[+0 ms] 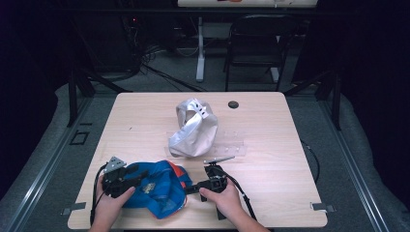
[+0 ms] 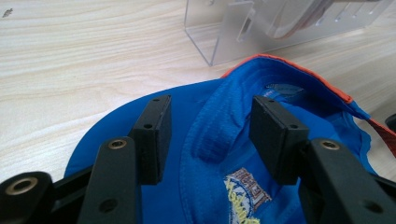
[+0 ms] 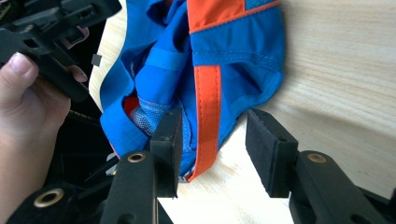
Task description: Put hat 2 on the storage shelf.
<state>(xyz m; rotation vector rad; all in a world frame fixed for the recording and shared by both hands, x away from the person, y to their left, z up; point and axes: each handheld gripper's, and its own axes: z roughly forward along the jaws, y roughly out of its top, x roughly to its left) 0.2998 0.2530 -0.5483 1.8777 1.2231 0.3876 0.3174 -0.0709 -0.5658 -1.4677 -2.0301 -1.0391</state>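
**Blue cap between two sets of tongs at the bench's near edge**

At far left in the high view, left tongs (image 1: 141, 175) gripped in the person's left hand (image 1: 112, 200), aimed rightward at the blue cap (image 1: 157, 188). Jaws apart, as seen in the left gripper view: left tongs (image 2: 209, 135) straddling a fold of the cap (image 2: 219, 154) (inner sweatband and a stitched yellow-and-white label visible), pads not visibly pressing the cloth on either side.

Centre-left, near the front edge of the light wooden bench (image 1: 270, 125): the cap itself, crumpled, blue with orange trim, lying between both tools.

Just right of the cap, right tongs (image 1: 192, 189) held in the right hand (image 1: 223, 197), aimed leftward. In the right gripper view, right tongs (image 3: 212, 149) spread wide around the cap's rear edge, orange strap (image 3: 208, 121) running down between the jaws, one pad just beside the blue mesh lining, the other standing clear over bare wood.

Farther back, mid-bench: a white cap (image 1: 195, 126) resting on a clear acrylic stand (image 1: 227, 147). Behind it to the right, a small dark round disc (image 1: 233, 104).
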